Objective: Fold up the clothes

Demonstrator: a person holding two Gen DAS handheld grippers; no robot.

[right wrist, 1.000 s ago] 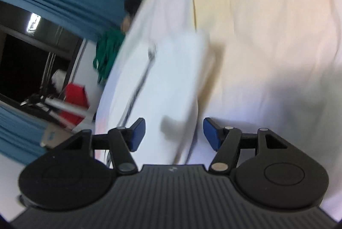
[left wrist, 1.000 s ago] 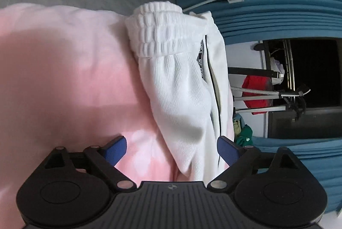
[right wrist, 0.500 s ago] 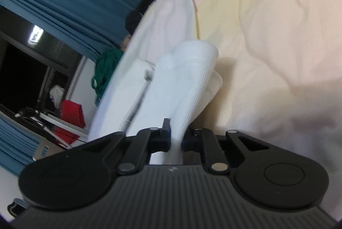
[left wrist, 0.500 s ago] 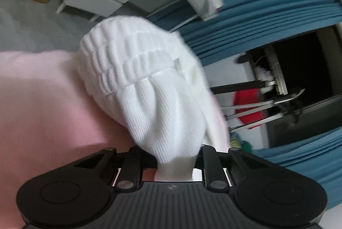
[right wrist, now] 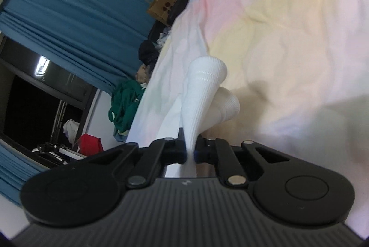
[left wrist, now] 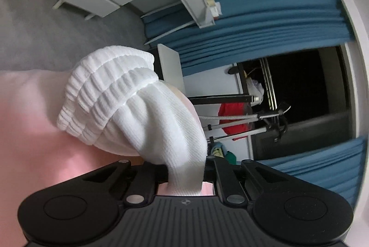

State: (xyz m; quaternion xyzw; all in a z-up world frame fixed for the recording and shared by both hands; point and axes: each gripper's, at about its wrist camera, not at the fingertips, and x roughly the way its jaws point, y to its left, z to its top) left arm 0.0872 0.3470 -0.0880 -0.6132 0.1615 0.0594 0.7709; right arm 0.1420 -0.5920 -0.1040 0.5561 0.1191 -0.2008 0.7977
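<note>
Left gripper (left wrist: pixel 185 172) clamped on white pants (left wrist: pixel 138 117), right gripper (right wrist: pixel 190 150) pinching leg end; thin pinch, heavy cloth may slip out, flop onto bed (right wrist: pixel 288 39), fold goes crooked

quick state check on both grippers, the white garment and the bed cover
left gripper: shut on the white garment near its ribbed waistband
right gripper: shut on the white garment, near a ribbed cuff
white garment: bunched, partly raised off the bed cover
bed cover: spread out, wrinkled
</note>
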